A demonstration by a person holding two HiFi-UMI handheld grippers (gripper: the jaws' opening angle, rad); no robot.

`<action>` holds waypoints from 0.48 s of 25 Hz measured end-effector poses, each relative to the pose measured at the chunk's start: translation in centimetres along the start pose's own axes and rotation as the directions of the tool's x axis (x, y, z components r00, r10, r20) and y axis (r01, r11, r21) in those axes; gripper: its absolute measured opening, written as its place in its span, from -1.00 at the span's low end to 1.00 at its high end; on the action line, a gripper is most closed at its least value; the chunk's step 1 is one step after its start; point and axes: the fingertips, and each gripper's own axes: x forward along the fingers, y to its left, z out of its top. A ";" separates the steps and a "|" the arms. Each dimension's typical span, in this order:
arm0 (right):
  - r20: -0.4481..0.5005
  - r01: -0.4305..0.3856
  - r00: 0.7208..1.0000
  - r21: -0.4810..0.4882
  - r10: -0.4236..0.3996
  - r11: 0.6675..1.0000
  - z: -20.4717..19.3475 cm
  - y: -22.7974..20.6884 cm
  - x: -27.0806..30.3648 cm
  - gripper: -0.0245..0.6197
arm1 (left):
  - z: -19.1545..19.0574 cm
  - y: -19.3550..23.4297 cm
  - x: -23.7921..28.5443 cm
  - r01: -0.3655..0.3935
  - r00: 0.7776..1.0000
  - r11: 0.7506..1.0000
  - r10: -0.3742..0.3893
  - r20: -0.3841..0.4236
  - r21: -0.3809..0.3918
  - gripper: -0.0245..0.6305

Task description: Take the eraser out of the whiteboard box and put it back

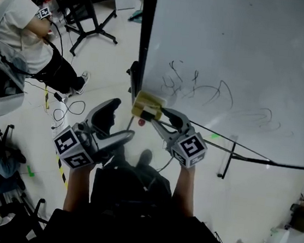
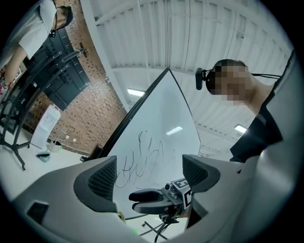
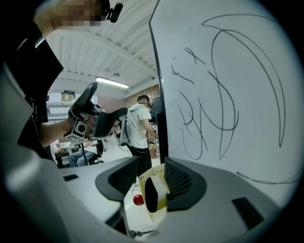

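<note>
A yellow and white box-like piece [image 1: 147, 105] with a dark oval on its face [image 3: 154, 192] sits at the left edge of the scribbled whiteboard [image 1: 231, 62]. I cannot tell the eraser apart from the box. My right gripper [image 1: 154, 114] is around it. In the right gripper view the piece lies against the right pad of this gripper [image 3: 151, 174], with a gap to the left pad, so the jaws stand open. A small red ball [image 3: 137, 200] hangs just under it. My left gripper [image 1: 120, 121] hovers lower left of the board, open and empty [image 2: 149, 178].
A person in a white shirt [image 1: 15, 24] sits at the upper left beside a black stand's legs [image 1: 89, 28]. Cables [image 1: 65, 113] trail over the floor. The whiteboard's foot bar [image 1: 230, 155] runs along below the board. Another person [image 3: 137, 128] stands behind the board's edge.
</note>
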 end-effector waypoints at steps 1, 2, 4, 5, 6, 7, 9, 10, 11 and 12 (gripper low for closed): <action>-0.023 0.007 1.000 -0.007 -0.007 1.000 -0.7 -0.2 0.4 -0.30 | 0.0 0.3 0.0 0.002 1.000 1.000 -0.002 -0.001 -0.004 0.39; -0.046 0.012 0.999 -0.013 -0.012 1.000 -1.4 -0.3 0.9 -0.30 | 0.0 0.5 -0.1 0.002 1.000 1.000 -0.002 -0.002 -0.009 0.39; -0.086 0.018 0.996 -0.017 -0.019 1.000 -2.7 -0.6 1.6 -0.30 | -0.2 1.0 -0.1 0.001 1.000 1.000 -0.001 -0.002 -0.019 0.39; -0.105 0.021 0.994 -0.018 -0.023 1.000 -3.3 -0.7 1.9 -0.30 | -0.2 1.2 -0.2 -0.001 1.000 1.000 0.001 -0.002 -0.023 0.39; -0.123 0.026 0.992 -0.020 -0.028 0.999 -3.8 -0.9 2.2 -0.30 | -0.3 1.3 -0.3 -0.002 1.000 1.000 0.002 -0.002 -0.027 0.39; -0.139 0.031 0.990 -0.023 -0.034 0.999 -4.2 -1.0 2.4 -0.30 | -0.3 1.5 -0.3 -0.004 1.000 1.000 0.004 -0.003 -0.029 0.39; -0.164 0.040 0.985 -0.035 -0.046 0.999 -4.9 -1.2 3.0 -0.30 | -0.2 1.7 -0.6 -0.007 1.000 1.000 0.007 -0.001 -0.029 0.39; -0.175 0.044 0.983 -0.043 -0.051 0.998 -5.2 -1.2 3.3 -0.30 | -0.2 1.8 -0.7 -0.010 1.000 0.999 0.010 0.000 -0.030 0.39; -0.188 0.047 0.981 -0.052 -0.056 0.998 -5.5 -1.3 3.5 -0.30 | -0.3 1.9 -0.7 -0.013 1.000 0.999 0.013 0.002 -0.033 0.39; -0.201 0.051 0.978 -0.065 -0.063 0.997 -5.9 -1.3 3.8 -0.30 | -0.3 2.0 -0.8 -0.015 1.000 0.999 0.015 0.003 -0.035 0.39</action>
